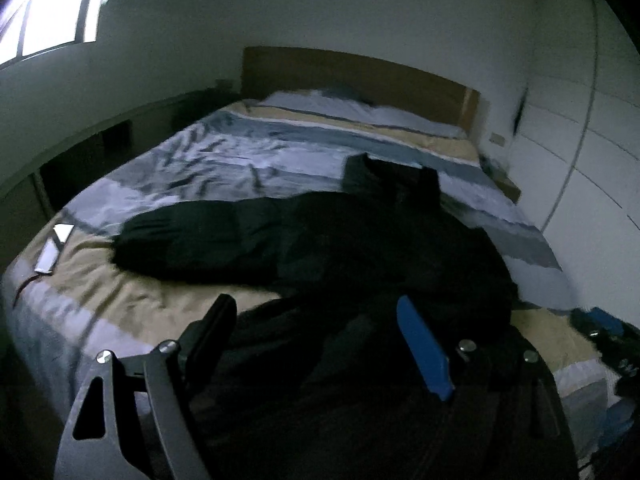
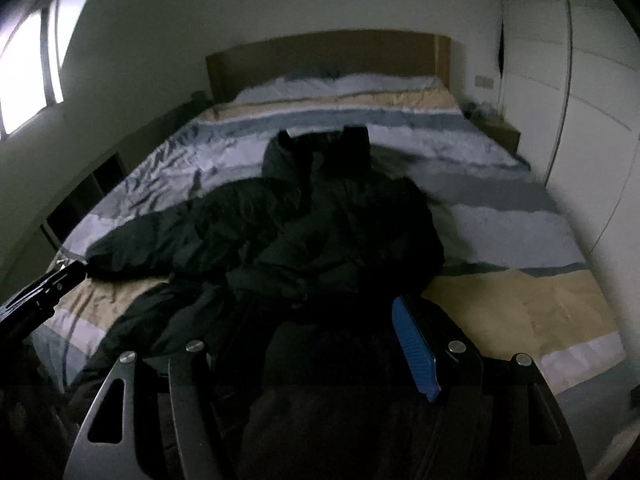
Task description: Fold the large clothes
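- The left gripper [image 1: 316,312] hangs low over the near end of the bed [image 1: 120,304], its two fingers spread well apart, one black and one with a blue pad [image 1: 424,352].
- Dark cloth fills the gap between those fingers, but they stand wide and do not pinch it; whether they touch the cloth, I cannot tell.
- The black padded jacket [image 1: 320,240] lies spread on the striped bedcover, just ahead of and beneath the left gripper; one sleeve [image 1: 192,236] stretches out ahead and to the tool's left.
- The right gripper [image 2: 304,320] is also spread wide, its blue-padded finger on its right side, above the jacket's [image 2: 320,220] near hem.
- The collar end [image 2: 320,148] lies farther ahead of the right gripper, towards the wooden headboard [image 2: 320,56].
- Far to the right gripper's left, the other tool's black frame shows over the bed edge.
- A phone [image 1: 54,246] lies on the cover, ahead and far left of the left gripper.
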Motion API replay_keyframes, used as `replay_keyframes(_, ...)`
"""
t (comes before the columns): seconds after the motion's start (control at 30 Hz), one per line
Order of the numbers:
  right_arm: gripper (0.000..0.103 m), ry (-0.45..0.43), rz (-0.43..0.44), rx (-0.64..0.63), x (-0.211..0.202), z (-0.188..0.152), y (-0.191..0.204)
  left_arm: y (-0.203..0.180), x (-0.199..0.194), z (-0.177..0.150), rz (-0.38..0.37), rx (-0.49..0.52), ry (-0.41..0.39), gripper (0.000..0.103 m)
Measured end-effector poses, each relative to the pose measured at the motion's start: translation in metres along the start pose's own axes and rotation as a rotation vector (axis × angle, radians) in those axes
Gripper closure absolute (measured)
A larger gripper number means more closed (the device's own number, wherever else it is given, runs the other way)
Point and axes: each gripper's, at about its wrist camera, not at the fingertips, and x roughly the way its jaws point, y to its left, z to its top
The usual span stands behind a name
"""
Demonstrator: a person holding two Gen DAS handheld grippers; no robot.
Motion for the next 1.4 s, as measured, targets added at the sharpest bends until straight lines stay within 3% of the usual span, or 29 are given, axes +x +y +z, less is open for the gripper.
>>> replay_keyframes(0.17, 0.033, -0.043, 0.012, 0.008, -0.032, -0.004, 0.002, 0.045, -0.028, -0.007, 0.082, -0.015, 0.002, 0.02)
replay_keyframes(0.47, 0.033, -0.079, 0.046, 0.006, -0.047, -0.005, 0.0, 0.079, -0.045, -0.009, 0.145, -0.047, 0.018, 0.02)
replay_keyframes(0.67, 0.033, -0.079, 0.045, -0.017, -0.033, 0.0, -0.003, 0.108, -0.03, 0.019, 0.172, -0.115, 0.036, 0.02)
replay_keyframes(0.9, 0.032, -0.077, 0.077, -0.014, 0.001, 0.017, -0.006, 0.132, -0.009, 0.078, 0.259, -0.117, 0.008, 0.02)
replay_keyframes(1.1, 0.032, -0.057, 0.129, -0.02, 0.063, 0.035, -0.002, 0.182, 0.056, 0.105, 0.304, -0.226, 0.039, 0.02)
replay_keyframes(1.4, 0.032, -0.082, 0.15, -0.039, 0.166, 0.078, 0.008, 0.252, 0.199, 0.075, 0.354, -0.373, 0.139, 0.02)
